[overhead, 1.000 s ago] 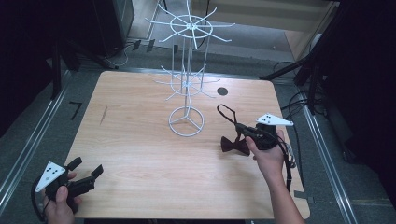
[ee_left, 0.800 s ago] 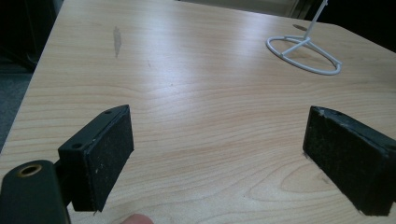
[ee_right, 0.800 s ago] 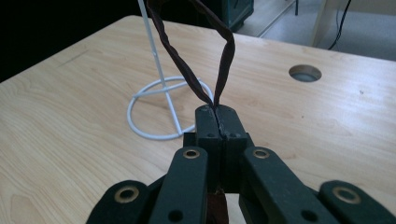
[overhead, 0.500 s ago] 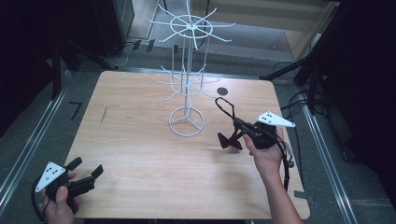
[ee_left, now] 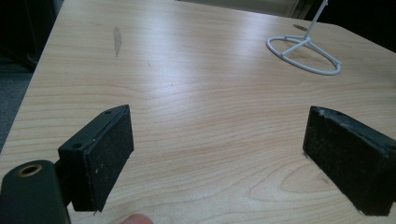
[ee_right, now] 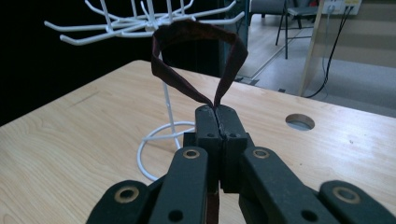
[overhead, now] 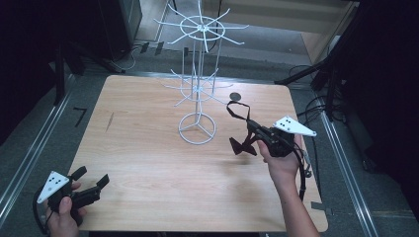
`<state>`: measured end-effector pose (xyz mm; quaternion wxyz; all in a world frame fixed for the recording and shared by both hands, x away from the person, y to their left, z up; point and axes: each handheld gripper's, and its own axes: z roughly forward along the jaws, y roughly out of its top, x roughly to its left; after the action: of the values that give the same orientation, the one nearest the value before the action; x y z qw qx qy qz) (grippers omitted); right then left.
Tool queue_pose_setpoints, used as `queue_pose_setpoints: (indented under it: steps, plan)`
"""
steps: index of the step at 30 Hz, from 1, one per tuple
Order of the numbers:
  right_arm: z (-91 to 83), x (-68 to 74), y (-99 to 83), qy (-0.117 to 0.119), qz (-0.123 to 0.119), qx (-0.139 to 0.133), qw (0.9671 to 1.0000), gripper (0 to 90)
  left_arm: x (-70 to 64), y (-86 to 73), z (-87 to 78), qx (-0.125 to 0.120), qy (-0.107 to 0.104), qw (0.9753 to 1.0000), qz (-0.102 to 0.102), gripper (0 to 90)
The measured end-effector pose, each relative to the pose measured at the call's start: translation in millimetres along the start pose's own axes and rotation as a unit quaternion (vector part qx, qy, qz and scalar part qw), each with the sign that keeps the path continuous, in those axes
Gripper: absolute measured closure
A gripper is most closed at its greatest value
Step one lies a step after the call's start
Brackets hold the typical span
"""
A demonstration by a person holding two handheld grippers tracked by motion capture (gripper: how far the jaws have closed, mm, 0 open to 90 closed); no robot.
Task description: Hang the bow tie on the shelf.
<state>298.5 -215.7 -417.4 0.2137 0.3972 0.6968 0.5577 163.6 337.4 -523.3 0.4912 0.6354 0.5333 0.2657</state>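
A dark maroon bow tie (overhead: 242, 145) with a strap loop (overhead: 237, 109) hangs from my right gripper (overhead: 253, 130), which is shut on its strap, lifted above the table right of the white wire stand (overhead: 197, 89). In the right gripper view the strap loop (ee_right: 196, 56) rises from the closed jaws of the gripper (ee_right: 217, 114) toward the stand's hooks (ee_right: 135, 21). My left gripper (overhead: 91, 180) is open at the table's front left corner; in its own view the gripper (ee_left: 219, 154) holds nothing over bare wood, pads (ee_left: 112, 154) wide apart.
The wooden table (overhead: 148, 148) has a round cable hole (overhead: 235, 96) at the back right. The stand's ring base (overhead: 197, 128) sits mid-table, also in the left gripper view as the base (ee_left: 303, 53). Metal rails flank the table; cables lie on the floor at right.
My right gripper has lifted the bow tie off the table and moved it slightly toward the stand; the strap loop now stands higher. The left gripper has not moved.
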Motion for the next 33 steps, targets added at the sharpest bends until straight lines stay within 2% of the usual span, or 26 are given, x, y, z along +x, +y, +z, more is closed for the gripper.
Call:
queue_pose_setpoints:
  steps: [14,33]
  plan:
    - [-10.0,2.0,12.2,-0.001,-0.002,-0.023,0.9997,90.0,0.0,0.0,0.2,0.000,0.000,1.0000,0.000,9.2]
    - [3.9,14.4,23.7,0.010,-0.008,-0.026,0.9996,90.0,0.1,0.0,0.0,0.000,-0.001,1.0000,-0.001,9.2]
